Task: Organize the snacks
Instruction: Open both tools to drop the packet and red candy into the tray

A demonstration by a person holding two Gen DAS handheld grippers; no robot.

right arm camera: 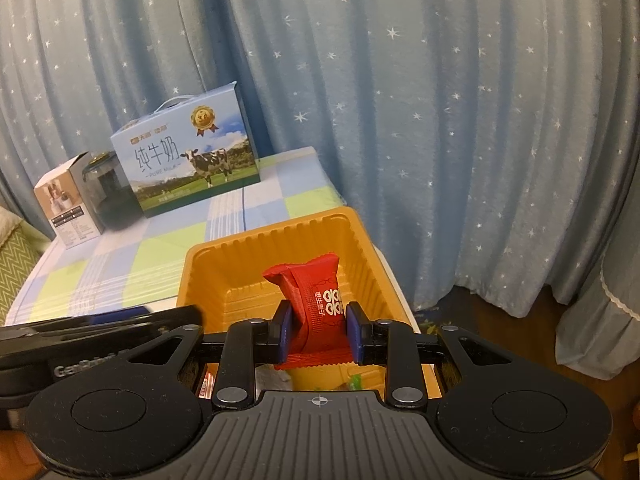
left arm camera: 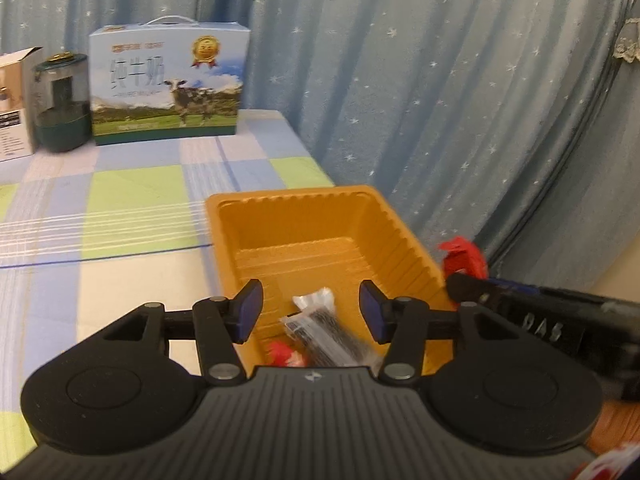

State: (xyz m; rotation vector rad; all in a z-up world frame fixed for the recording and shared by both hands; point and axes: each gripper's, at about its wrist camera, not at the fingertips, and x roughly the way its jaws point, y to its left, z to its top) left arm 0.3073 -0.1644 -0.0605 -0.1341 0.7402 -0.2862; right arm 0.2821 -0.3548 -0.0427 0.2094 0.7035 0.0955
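An orange plastic tray [left arm camera: 312, 208] sits at the right edge of the checked table; it also shows in the right wrist view [right arm camera: 224, 256]. My left gripper [left arm camera: 311, 314] is open and empty above the tray's near end. Below it lie a clear packet with dark contents [left arm camera: 326, 330] and a small red snack [left arm camera: 282, 354]. My right gripper [right arm camera: 320, 330] is shut on a red snack packet [right arm camera: 316, 300], held upright over the tray. That packet's top [left arm camera: 462, 258] shows in the left wrist view, at the tray's right rim.
A blue milk carton box with a cow picture [left arm camera: 168, 84] stands at the table's back, with a dark green jar [left arm camera: 60, 104] and a white box [left arm camera: 14, 104] left of it. A starred blue curtain [right arm camera: 440, 120] hangs behind and to the right.
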